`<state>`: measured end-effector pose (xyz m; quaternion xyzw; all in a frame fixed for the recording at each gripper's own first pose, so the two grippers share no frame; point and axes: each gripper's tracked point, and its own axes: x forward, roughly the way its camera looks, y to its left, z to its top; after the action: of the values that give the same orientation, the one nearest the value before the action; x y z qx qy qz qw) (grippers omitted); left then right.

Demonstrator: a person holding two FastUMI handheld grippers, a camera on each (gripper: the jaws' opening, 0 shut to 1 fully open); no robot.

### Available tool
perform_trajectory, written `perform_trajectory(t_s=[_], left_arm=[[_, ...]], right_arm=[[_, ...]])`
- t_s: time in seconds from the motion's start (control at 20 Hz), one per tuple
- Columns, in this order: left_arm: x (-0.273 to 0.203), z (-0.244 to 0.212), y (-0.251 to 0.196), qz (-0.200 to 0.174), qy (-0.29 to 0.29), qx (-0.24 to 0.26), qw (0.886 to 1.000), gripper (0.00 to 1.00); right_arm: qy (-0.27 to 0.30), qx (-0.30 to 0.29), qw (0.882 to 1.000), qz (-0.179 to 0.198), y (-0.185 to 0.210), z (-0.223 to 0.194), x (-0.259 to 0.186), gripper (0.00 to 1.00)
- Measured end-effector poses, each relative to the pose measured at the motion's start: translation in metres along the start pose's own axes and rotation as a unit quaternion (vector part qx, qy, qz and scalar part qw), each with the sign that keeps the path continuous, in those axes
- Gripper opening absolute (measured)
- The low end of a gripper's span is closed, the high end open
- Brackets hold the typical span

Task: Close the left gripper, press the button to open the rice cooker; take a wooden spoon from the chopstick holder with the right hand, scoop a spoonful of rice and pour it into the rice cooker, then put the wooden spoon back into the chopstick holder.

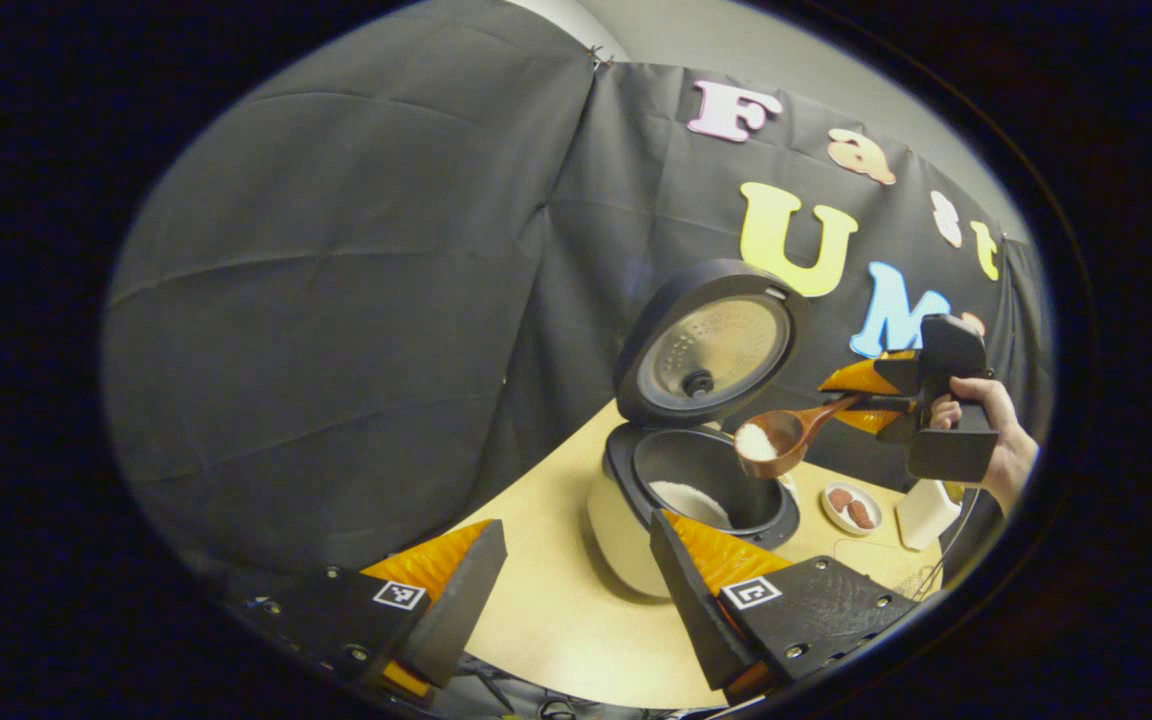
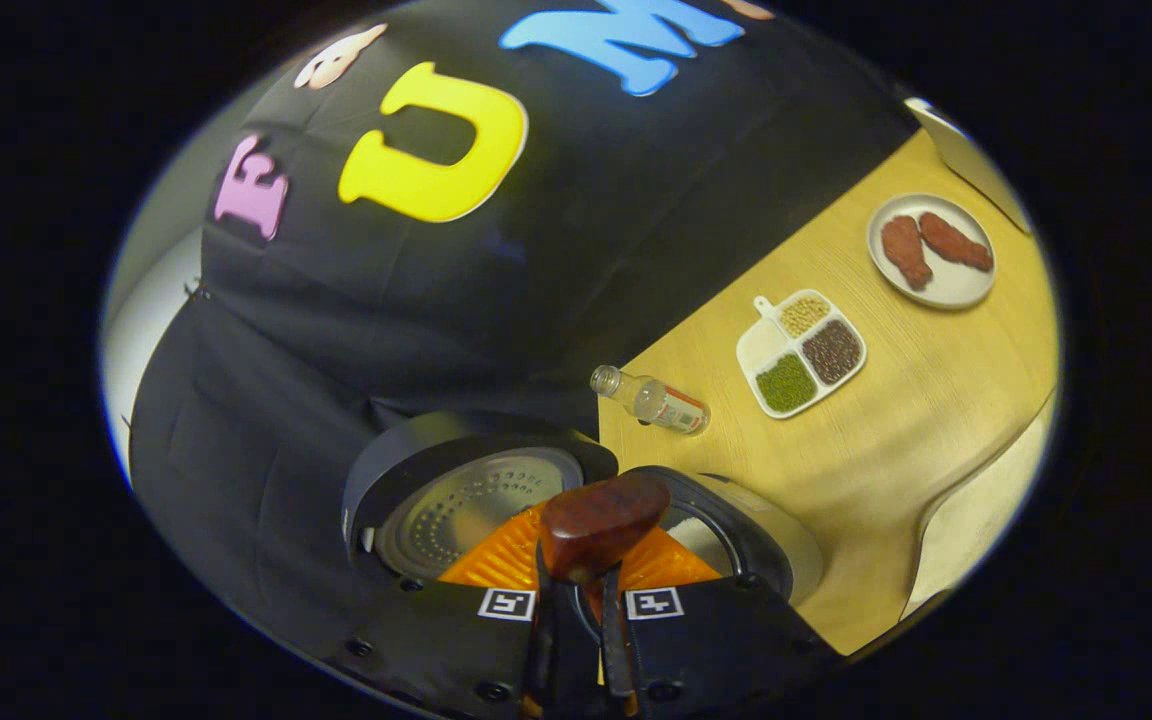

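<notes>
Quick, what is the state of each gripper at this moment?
Left gripper: open, holding nothing, near the rice cooker.
Right gripper: shut on the wooden spoon, which carries rice over the open cooker.

No readable text; bottle (image 2: 658,402) label too small to read.

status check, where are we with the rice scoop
Left gripper open, idle near rice cooker. Right gripper shut on wooden spoon, rice aboard, above open pot. Lid up, path clear.

A recording booth: black cloth wall (image 1: 336,300) behind a wooden table (image 2: 916,400).
</notes>
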<state>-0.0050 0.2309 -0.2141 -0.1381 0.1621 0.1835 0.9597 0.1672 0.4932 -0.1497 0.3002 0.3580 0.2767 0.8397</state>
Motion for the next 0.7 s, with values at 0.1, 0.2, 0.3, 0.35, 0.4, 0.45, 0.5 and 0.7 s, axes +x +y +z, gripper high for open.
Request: perform_trajectory(t_s=[0.1, 0.2, 0.3, 0.35, 0.4, 0.45, 0.5, 0.7], left_arm=[[0.002, 0.000, 0.007, 0.009, 0.000, 0.000, 1.000, 0.92], [0.003, 0.000, 0.010, 0.015, -0.002, 0.000, 1.000, 0.92], [0.006, -0.002, 0.010, 0.018, 0.000, -0.003, 1.000, 0.91], [0.009, -0.004, 0.009, 0.019, 0.002, -0.006, 1.000, 0.91], [0.011, -0.005, 0.008, 0.019, 0.003, -0.007, 1.000, 0.91], [0.012, -0.006, 0.008, 0.020, 0.004, -0.006, 1.000, 0.92], [0.014, -0.006, 0.010, 0.025, 0.003, -0.001, 1.000, 0.92], [0.017, -0.003, 0.019, 0.037, 0.003, -0.002, 0.999, 0.92]], right_arm=[[0.001, -0.066, 0.998, 0.000, 0.010, -0.008, 0.008, 0.19], [-0.021, -0.127, 0.992, 0.005, 0.022, -0.006, 0.014, 0.19], [-0.039, -0.176, 0.984, 0.008, 0.028, -0.005, 0.013, 0.18], [-0.045, -0.199, 0.979, 0.006, 0.030, -0.006, 0.015, 0.18], [-0.048, -0.224, 0.973, 0.002, 0.029, -0.007, 0.017, 0.15], [-0.052, -0.246, 0.968, -0.003, 0.028, -0.006, 0.019, 0.19], [-0.057, -0.267, 0.962, -0.004, 0.027, -0.005, 0.020, 0.19], [-0.059, -0.339, 0.939, -0.006, 0.022, -0.008, 0.024, 0.19]])
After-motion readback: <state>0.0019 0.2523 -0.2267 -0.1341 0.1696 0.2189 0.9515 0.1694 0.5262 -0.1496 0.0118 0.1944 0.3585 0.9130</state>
